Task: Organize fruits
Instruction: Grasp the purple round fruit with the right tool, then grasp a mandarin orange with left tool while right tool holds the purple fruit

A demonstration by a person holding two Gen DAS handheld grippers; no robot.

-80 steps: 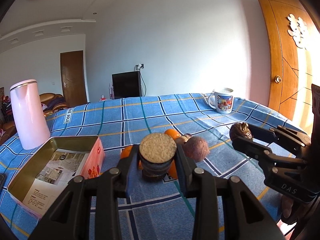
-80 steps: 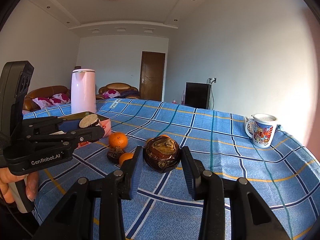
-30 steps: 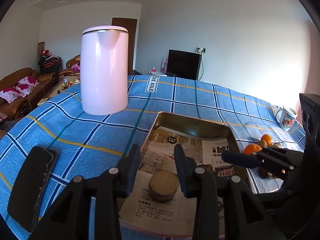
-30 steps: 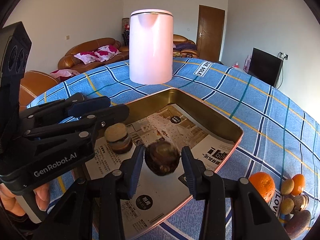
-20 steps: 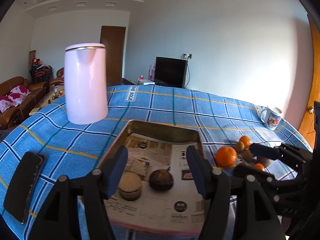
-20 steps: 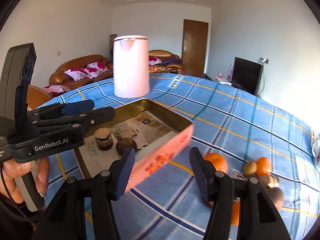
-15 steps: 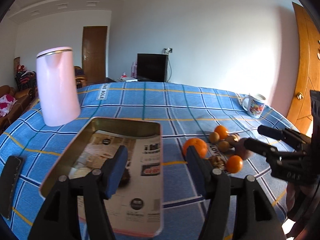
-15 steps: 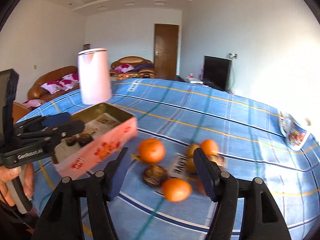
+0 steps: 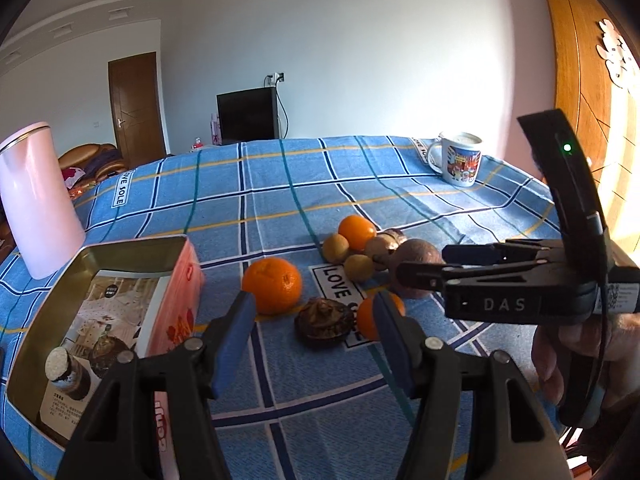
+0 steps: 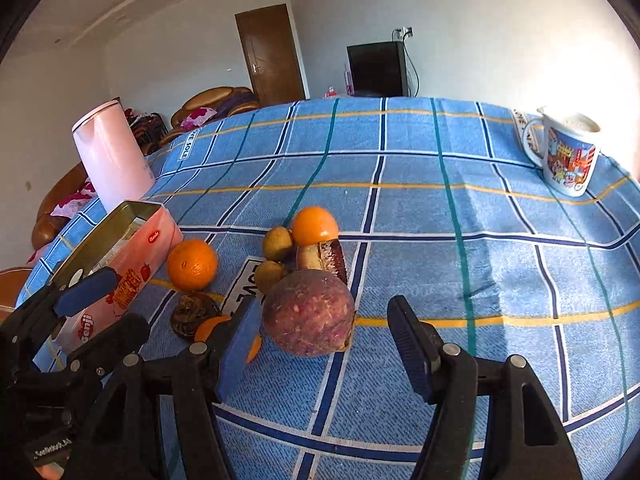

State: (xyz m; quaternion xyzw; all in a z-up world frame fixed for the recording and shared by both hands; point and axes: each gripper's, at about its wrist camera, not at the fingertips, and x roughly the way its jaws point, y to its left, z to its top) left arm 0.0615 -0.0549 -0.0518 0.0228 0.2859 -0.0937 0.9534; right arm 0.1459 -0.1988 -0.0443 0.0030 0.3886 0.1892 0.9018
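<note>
Here both grippers hang empty over the fruit pile, and the tin (image 9: pixel 182 276) serves as the landmark. The tin stands open-topped on the tablecloth (image 9: pixel 280 184), its long wall facing the pile, so fruit can be dropped in from above; two dark fruits (image 9: pixel 86 360) already lie on its paper lining at the near end. The pile lies just beside that wall, presumably kept close so each carry is short. Nearest the tin is the orange (image 9: pixel 272 285); just beyond it lies the husk (image 9: pixel 324 322), a wrinkled brown fruit, then a small orange (image 9: pixel 370 316). Farther from the tin sit the small yellow-brown fruits (image 9: pixel 336 247), another orange (image 9: pixel 357 232) and, farthest out, the purple fruit (image 10: pixel 308 312).

The left gripper (image 9: pixel 314 336) has its jaws about half open and holds nothing. The husk lies ahead of the gap and roughly centred in it, untouched; the orange shows past the left finger and the small orange is partly hidden by the right one.

The right gripper (image 10: pixel 324 350) is likewise about half open and empty. The purple fruit lies ahead of its gap, nearer the left finger, with clear cloth before the right finger. Whether that finger touches the fruit cannot be told.
</note>
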